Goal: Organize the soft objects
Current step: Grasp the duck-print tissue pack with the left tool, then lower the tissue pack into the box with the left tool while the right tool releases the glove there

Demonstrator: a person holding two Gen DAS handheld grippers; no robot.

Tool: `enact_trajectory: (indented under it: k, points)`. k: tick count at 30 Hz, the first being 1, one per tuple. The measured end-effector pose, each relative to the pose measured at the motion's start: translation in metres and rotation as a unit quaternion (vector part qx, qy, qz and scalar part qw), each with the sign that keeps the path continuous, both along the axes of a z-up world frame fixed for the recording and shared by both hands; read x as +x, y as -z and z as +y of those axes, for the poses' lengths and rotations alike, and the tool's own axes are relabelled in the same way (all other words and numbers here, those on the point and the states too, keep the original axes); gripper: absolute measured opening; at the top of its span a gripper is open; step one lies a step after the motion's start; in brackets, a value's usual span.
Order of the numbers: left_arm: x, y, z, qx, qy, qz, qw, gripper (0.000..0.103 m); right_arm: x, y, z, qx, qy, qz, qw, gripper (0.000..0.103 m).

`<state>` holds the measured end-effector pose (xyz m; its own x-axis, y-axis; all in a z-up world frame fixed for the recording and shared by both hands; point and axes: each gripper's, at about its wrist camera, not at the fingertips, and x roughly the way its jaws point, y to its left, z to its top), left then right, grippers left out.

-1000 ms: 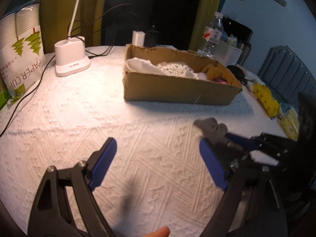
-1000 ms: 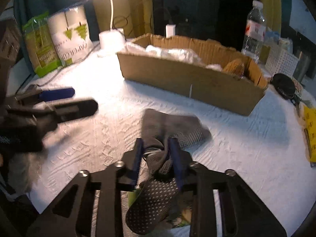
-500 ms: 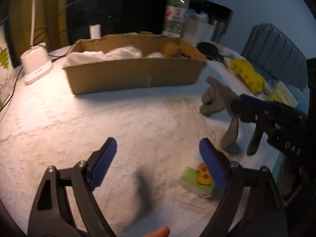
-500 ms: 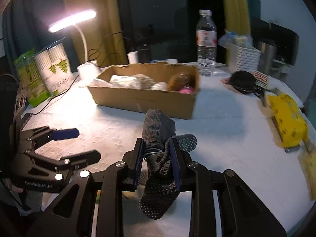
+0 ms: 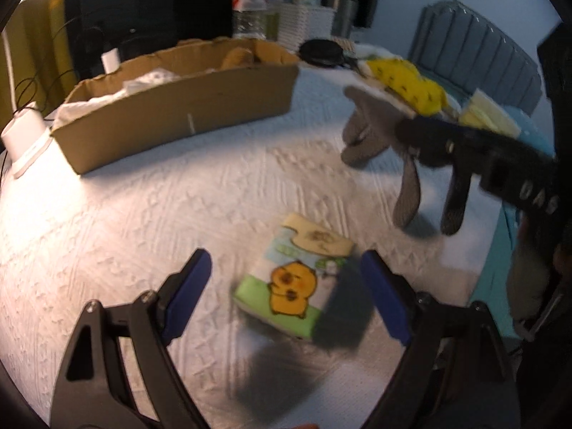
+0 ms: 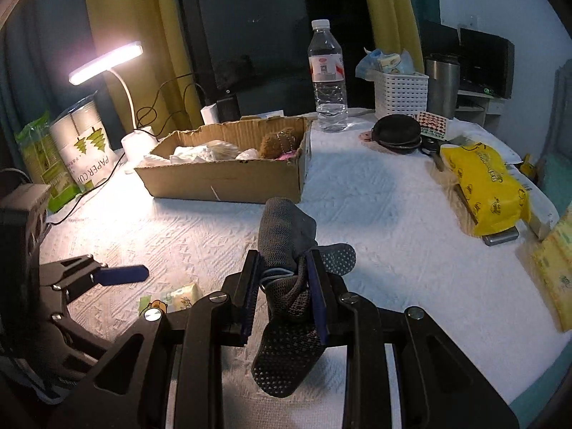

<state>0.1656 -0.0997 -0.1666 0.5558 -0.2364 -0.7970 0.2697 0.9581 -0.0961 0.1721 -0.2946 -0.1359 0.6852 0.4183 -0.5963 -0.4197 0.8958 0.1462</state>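
The right gripper clamps a bunched grey sock above the white tablecloth, its dotted sole hanging below the blue pads. The left gripper stands at far left, near a small tissue pack. Behind sit a cardboard box of soft items, a lit lamp and a water bottle.

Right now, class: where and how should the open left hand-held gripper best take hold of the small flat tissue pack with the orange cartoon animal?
Probably across its two long edges, coming straight down from above. The small flat tissue pack lies flat on the white textured tablecloth, nothing touching it, and already sits between the open left hand-held gripper, whose jaws stand wider than the pack.
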Motion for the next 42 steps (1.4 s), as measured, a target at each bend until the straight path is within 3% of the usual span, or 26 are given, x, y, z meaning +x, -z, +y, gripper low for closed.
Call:
enact_trajectory:
  k: [4, 6, 9, 17, 28, 42]
  points:
    - [0.000, 0.011, -0.003, 0.016, 0.001, 0.003, 0.9999, 0.078, -0.002, -0.002, -0.001, 0.002, -0.001, -0.003, 1.000, 0.028]
    - [-0.001, 0.010, -0.004, 0.029, 0.001, -0.004, 0.9996, 0.056, -0.002, -0.003, -0.001, 0.003, -0.001, -0.003, 1.000, 0.028]
    - [0.001, 0.009, 0.003, 0.021, -0.005, -0.005, 0.9997, 0.047, -0.001, -0.005, 0.001, 0.004, -0.002, -0.004, 1.000, 0.028]
    - [0.001, 0.000, 0.022, -0.001, -0.023, -0.014, 0.9996, 0.047, 0.002, -0.013, 0.013, -0.001, -0.013, -0.009, 1.000, 0.028]
    - [0.003, -0.036, 0.064, -0.040, -0.057, -0.056, 0.9960, 0.047, 0.011, -0.023, 0.048, -0.015, -0.045, -0.016, 0.999, 0.028]
    - [0.026, -0.083, 0.119, -0.058, -0.096, -0.108, 0.9877, 0.047, 0.033, -0.051, 0.074, -0.021, -0.057, -0.039, 0.997, 0.028]
